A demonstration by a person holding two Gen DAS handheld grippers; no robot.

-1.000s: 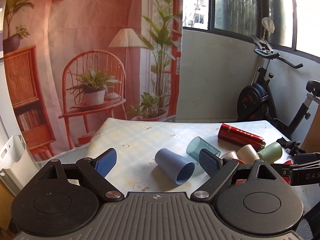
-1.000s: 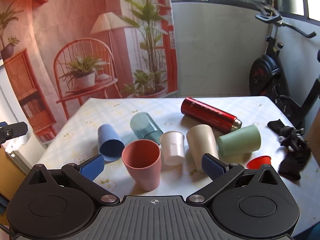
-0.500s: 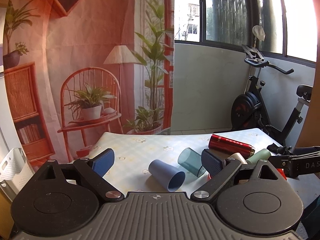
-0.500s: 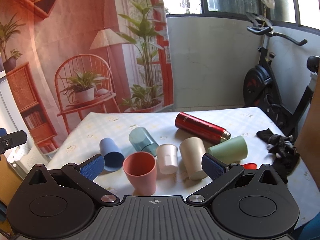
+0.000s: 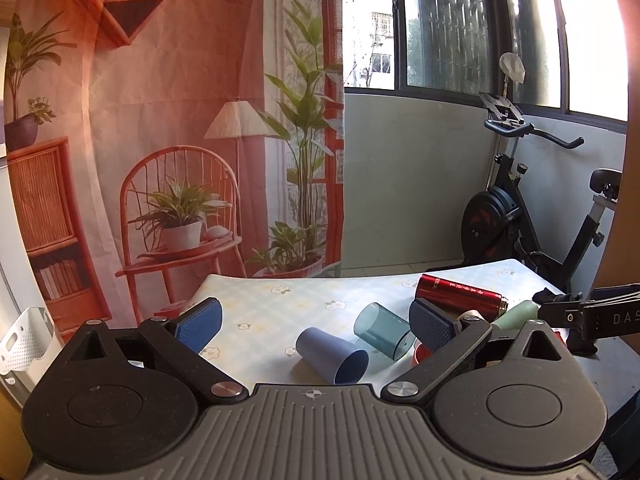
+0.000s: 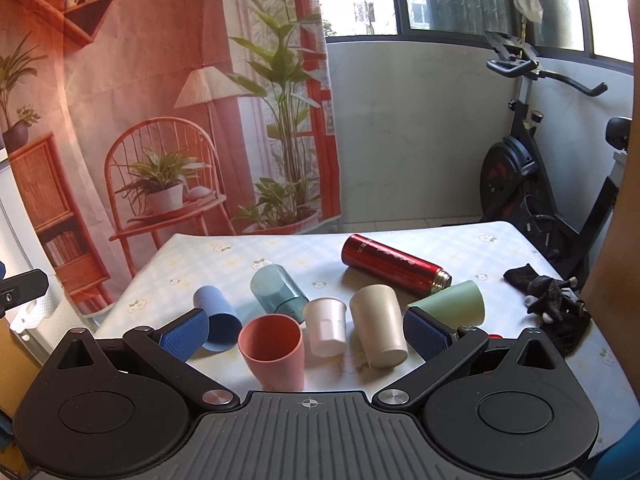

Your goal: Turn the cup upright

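Currently hovering, both released: right claw (image 6: 306, 326) gaping above upright pink cup (image 6: 273, 354) on desk (image 6: 472, 244); left claw (image 5: 316, 320) facing blue cup (image 5: 331, 354) lying sideways ahead.

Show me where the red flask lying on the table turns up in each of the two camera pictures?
Left wrist view: the red flask lies right of centre, just above the right finger of that tool, behind the teal cup.
Right wrist view: the red flask lies above centre, at the back of the cups, right of the teal cup.
Shared landmark: the exercise bike at right.
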